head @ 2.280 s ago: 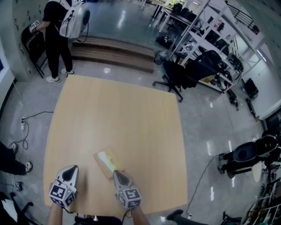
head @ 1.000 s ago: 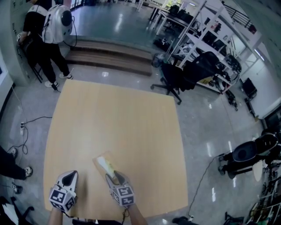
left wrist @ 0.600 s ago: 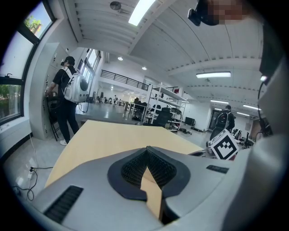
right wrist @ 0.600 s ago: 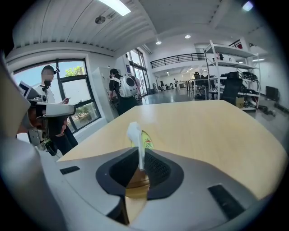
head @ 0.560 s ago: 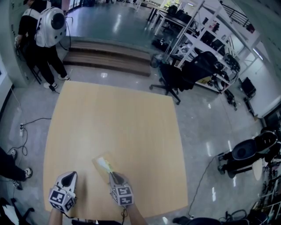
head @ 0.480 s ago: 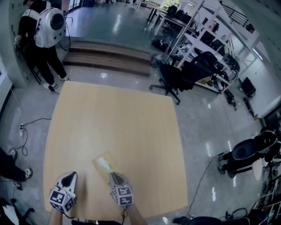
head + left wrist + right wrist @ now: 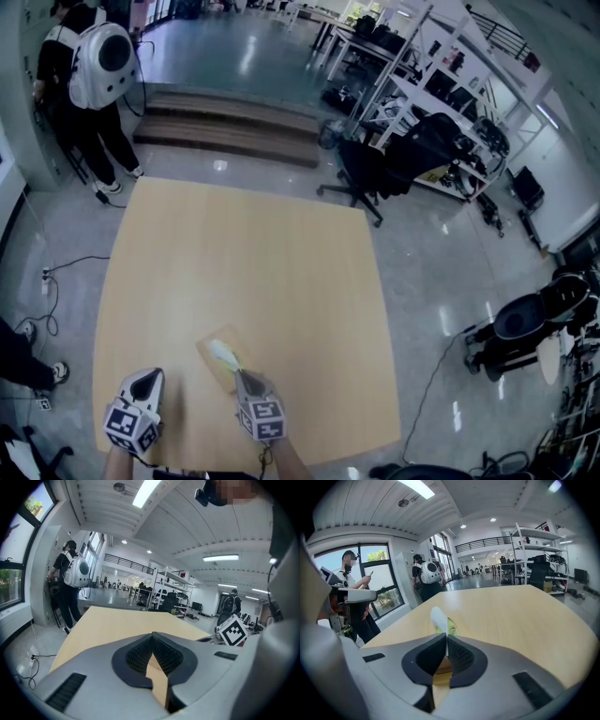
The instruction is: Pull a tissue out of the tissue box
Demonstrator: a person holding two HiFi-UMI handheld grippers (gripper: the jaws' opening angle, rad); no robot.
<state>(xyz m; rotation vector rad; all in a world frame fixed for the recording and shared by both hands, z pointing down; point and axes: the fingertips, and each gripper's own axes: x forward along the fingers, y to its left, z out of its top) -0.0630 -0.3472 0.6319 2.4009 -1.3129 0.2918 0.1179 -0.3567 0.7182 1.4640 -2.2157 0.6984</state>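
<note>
we count one tissue box [image 7: 214,364] on the single tabletop [image 7: 244,253], close to its near edge, with one white tissue [image 7: 222,352] standing out of the top. there are two tools. the left tool [image 7: 148,374] sits to the left of the box and apart from it, clenched tip to tip with nothing between its pads. the right tool [image 7: 242,374] is at the box's near end, clenched on the tissue. in the right gripper view the white sheet seems to run down between the pads, though the pinch itself is hard to make out. one person [image 7: 89,75] with a white backpack stands beyond the far left corner. against the earliest frame, the right tool has come forward onto the box and its jaws have just been closing on the tissue. the left tool has kept its place.
</note>
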